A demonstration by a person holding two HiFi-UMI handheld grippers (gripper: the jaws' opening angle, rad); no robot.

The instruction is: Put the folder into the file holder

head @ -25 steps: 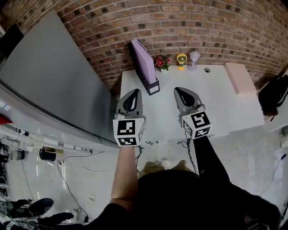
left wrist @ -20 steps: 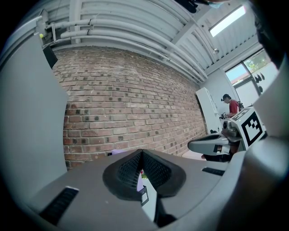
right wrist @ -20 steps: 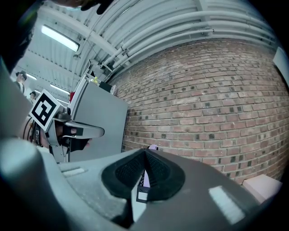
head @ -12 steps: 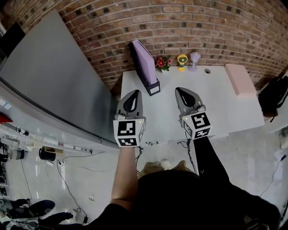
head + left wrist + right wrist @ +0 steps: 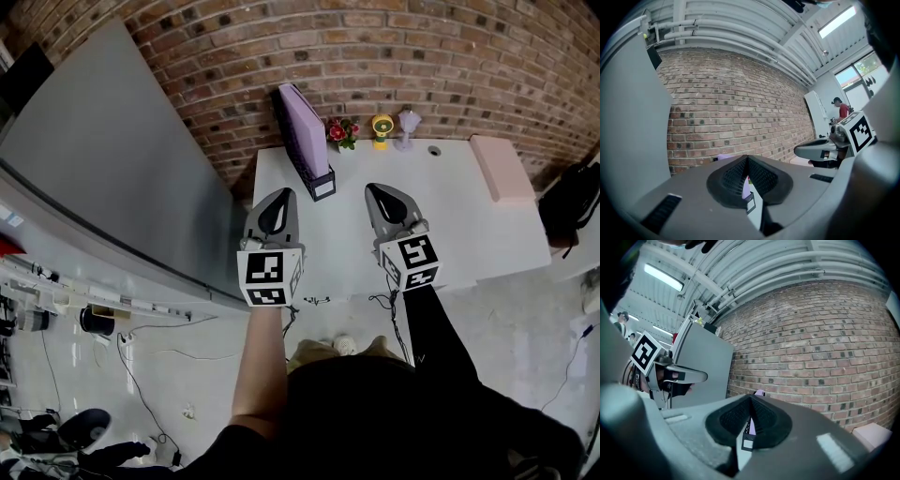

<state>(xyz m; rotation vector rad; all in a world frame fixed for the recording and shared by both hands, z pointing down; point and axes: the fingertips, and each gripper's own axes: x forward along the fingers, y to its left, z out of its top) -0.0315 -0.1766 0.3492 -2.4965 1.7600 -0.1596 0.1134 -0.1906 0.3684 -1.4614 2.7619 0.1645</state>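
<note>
Stillness is all I have to report: over the last second neither tool has shifted, risen or turned, and nothing on the counter (image 5: 469, 216) has moved either. The left hand-held gripper (image 5: 279, 195) hovers level over the counter's near edge, its jaws pressed together with nothing between them. The right hand-held gripper (image 5: 377, 191) hangs alongside it, a clear gap between the two, and it is likewise closed tight and empty.

The purple folder (image 5: 305, 131) is not in my grasp at all. It stands upright inside the black file holder (image 5: 319, 183) at the back left corner of the counter, close to the brick wall (image 5: 394, 56). From each gripper view I can look along the closed jaws and make out a sliver of the holder and the purple sheet rising from it, well ahead of the tips.

Small flowers (image 5: 338, 130) and a yellow fan (image 5: 382, 126) sit just to the holder's right, and a pink slab (image 5: 502, 169) lies far off at the right end. None of them touch the holder.

My reading is that the folder is already where the task wants it, so this pause looks like the rest after the job and not a windup for another reach. If the folder leans I would only nudge it, though it looks settled.
</note>
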